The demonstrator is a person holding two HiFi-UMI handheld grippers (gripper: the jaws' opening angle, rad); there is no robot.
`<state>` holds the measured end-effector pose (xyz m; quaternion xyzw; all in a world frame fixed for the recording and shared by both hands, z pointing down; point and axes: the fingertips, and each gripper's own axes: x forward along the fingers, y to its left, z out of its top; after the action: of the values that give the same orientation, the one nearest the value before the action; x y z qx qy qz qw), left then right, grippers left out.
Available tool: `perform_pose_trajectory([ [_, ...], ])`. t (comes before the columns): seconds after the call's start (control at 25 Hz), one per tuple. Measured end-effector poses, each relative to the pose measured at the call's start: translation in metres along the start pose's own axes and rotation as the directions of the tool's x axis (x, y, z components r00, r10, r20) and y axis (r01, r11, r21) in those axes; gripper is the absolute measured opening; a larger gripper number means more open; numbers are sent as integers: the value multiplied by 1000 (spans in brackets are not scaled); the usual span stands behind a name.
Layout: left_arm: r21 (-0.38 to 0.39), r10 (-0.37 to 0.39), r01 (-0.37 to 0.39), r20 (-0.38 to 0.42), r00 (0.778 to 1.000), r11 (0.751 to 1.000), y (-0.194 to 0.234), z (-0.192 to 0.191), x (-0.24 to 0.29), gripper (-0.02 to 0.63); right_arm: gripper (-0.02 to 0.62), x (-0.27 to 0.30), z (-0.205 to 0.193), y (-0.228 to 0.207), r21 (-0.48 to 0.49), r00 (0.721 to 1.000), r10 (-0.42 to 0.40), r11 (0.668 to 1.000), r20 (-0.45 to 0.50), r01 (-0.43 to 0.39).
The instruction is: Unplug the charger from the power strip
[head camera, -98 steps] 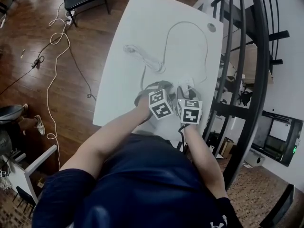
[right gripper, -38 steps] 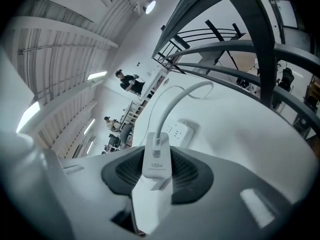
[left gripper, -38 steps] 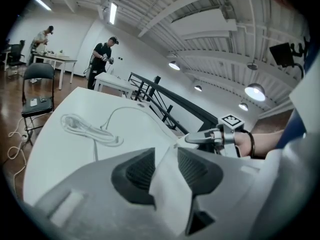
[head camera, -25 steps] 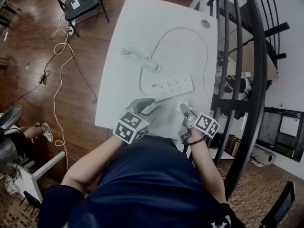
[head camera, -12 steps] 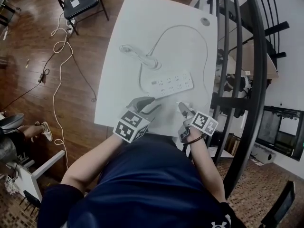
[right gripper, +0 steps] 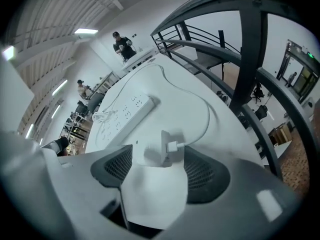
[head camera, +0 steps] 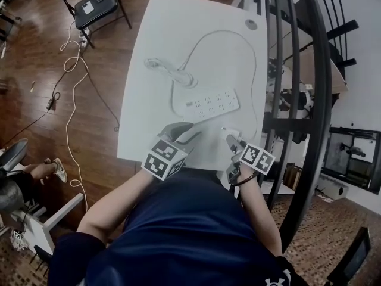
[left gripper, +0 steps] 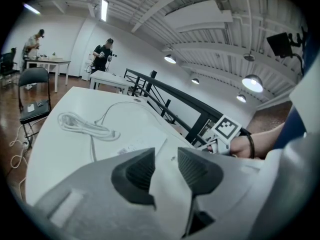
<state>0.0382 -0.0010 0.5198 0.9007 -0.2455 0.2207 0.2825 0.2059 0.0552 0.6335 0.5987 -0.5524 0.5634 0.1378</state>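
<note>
Right gripper (right gripper: 158,168) jaws have just spread wide — the small white plastic charger (right gripper: 161,152), gripped before, lies loose between them at the white table's (head camera: 156,46) near edge; left gripper (left gripper: 164,168) half-open, empty.

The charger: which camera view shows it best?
The right gripper view. The charger lies close and large, its cable attached, between the right gripper's jaws, which have just been opening. The head view shows the charger only small, white on white. The left gripper view does not show it clearly.
</note>
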Motion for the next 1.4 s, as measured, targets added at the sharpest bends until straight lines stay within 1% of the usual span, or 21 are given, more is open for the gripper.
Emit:
perform_pose_trajectory([
  [0.16,-10,-35,35,-1,999,999,-9,8,-1,144,327,-23,11,2,1,998,-7,1000,66,7],
  [0.28,-4,-48,48,4,999,999,-14,13,-1,144,327,-42,26,12,-11,992,13,1000,127,-12],
  [0.36,4,-59,59,15,998,998,-19,21,-3,144,322,-56,39,29,-28,984,56,998,168,-52],
  [0.44,15,-71,71,34,997,997,-26,31,-6,144,304,-71,51,53,-48,971,132,991,200,-125],
  [0.52,31,-83,82,60,995,996,-34,45,-10,144,264,-87,61,81,-58,948,232,973,219,-225],
  [0.6,51,-96,92,97,991,994,-42,60,-14,136,214,-105,71,106,-69,912,326,945,249,-319],
  [0.68,70,-112,102,146,983,992,-51,77,-20,116,126,-128,83,126,-120,868,385,923,314,-366],
  [0.72,79,-120,108,172,978,991,-57,86,-23,106,75,-142,91,134,-168,843,402,916,357,-365],
  [0.76,91,-128,112,197,972,990,-62,95,-26,90,24,-155,97,142,-229,819,413,909,399,-347],
  [0.84,121,-146,119,238,960,985,-73,110,-33,44,12,-178,105,156,-357,778,426,892,461,-277],
  [0.88,139,-157,125,253,955,982,-77,116,-35,6,11,-185,106,161,-407,765,429,882,479,-239],
  [0.92,157,-169,130,262,950,979,-81,120,-37,6,11,-189,105,165,-445,757,430,871,491,-207],
  [1.0,200,-184,133,263,947,971,-85,120,-37,6,11,-191,100,170,-488,751,427,858,503,-161],
  [1.08,228,-191,134,252,949,964,-88,117,-34,6,11,-190,95,169,-500,753,421,854,506,-141],
  [1.4,255,-234,175,225,946,951,-104,121,-30,6,11,-195,88,157,-490,759,390,865,522,-107],
])
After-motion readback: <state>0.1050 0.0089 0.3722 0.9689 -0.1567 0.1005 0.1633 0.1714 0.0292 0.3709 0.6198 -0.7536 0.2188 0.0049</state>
